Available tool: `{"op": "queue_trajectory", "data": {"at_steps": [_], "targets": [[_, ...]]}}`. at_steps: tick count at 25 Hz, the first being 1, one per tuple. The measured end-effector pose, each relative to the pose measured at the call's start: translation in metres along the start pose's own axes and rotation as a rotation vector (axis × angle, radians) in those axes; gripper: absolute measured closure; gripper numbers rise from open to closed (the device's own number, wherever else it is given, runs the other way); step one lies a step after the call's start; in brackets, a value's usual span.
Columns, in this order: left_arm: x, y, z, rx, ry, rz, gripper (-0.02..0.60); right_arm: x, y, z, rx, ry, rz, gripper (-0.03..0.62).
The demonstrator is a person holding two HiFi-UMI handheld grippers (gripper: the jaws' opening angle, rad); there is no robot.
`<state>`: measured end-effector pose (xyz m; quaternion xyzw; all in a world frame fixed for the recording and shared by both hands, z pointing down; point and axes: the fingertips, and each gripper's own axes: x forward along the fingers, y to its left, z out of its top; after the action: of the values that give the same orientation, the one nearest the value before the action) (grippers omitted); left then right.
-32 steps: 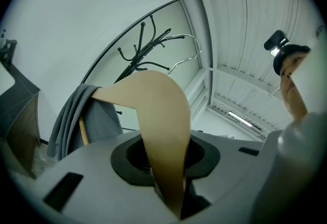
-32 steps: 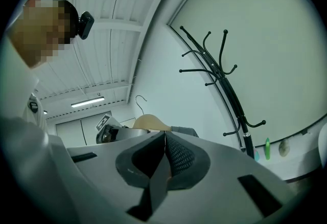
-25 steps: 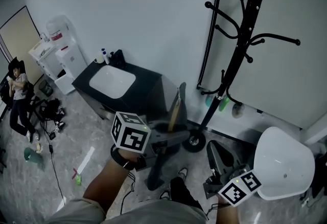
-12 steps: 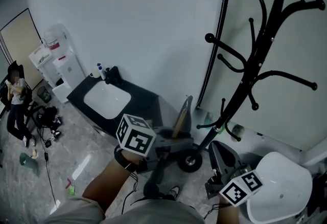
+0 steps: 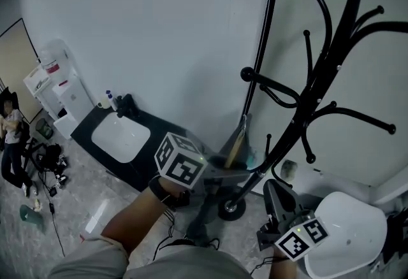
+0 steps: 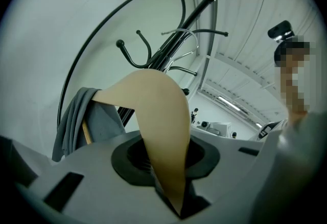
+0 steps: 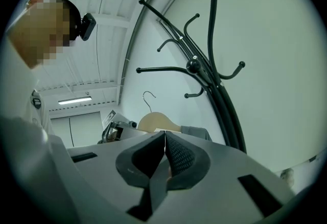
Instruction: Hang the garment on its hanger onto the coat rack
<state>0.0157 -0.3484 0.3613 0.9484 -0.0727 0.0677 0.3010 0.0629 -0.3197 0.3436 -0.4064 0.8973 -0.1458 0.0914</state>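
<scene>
A black coat rack with curved hooks stands at the right against the white wall. My left gripper is shut on a wooden hanger, held just left of the rack's pole. In the left gripper view the hanger rises from between the jaws, its metal hook lies in front of the rack, and a grey garment drapes off its left side. The garment hangs below the gripper. My right gripper sits low at the right, shut on nothing.
A white round seat is at the bottom right, close to the right gripper. A black cabinet with a white basin and a water dispenser stand along the wall at the left. A person sits far left. A small wheel is near the rack's base.
The left gripper with the hanger has risen and moved right, closer to the rack's pole. The rack now looms larger and nearer. The right gripper has stayed low at the right.
</scene>
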Motion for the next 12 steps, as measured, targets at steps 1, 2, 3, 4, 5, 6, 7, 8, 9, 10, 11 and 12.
{"op": "queue_trajectory", "data": {"at_steps": [1,2,3,4,5,6,7,8,9,10,11,12], "targets": [[0.004,0.002,0.005,0.009,0.015,-0.018,0.485,0.000,-0.002,0.003,-0.004,-0.012,-0.018,0.579],[0.008,0.004,0.010,0.015,0.030,-0.038,0.485,-0.001,-0.004,0.006,-0.008,-0.024,-0.036,0.579],[0.012,0.006,0.015,0.018,0.043,-0.060,0.485,-0.002,-0.005,0.008,-0.013,-0.034,-0.054,0.579],[0.017,0.009,0.020,0.019,0.056,-0.081,0.485,-0.003,-0.006,0.010,-0.017,-0.044,-0.073,0.579],[0.021,0.011,0.025,0.020,0.069,-0.102,0.485,-0.004,-0.008,0.013,-0.020,-0.055,-0.093,0.579],[0.026,0.014,0.031,0.021,0.081,-0.122,0.485,-0.004,-0.010,0.015,-0.022,-0.066,-0.113,0.579],[0.029,0.016,0.035,0.021,0.092,-0.142,0.485,-0.005,-0.011,0.016,-0.024,-0.077,-0.133,0.579],[0.033,0.019,0.040,0.019,0.099,-0.162,0.485,-0.006,-0.013,0.018,-0.025,-0.087,-0.152,0.579],[0.035,0.021,0.044,0.015,0.103,-0.181,0.485,-0.007,-0.014,0.019,-0.026,-0.096,-0.170,0.579],[0.038,0.024,0.048,0.009,0.106,-0.198,0.485,-0.008,-0.015,0.019,-0.026,-0.104,-0.187,0.579],[0.041,0.028,0.051,0.003,0.110,-0.213,0.485,-0.009,-0.017,0.020,-0.026,-0.113,-0.204,0.579],[0.045,0.032,0.054,-0.004,0.115,-0.227,0.485,-0.010,-0.018,0.020,-0.026,-0.121,-0.220,0.579]]}}
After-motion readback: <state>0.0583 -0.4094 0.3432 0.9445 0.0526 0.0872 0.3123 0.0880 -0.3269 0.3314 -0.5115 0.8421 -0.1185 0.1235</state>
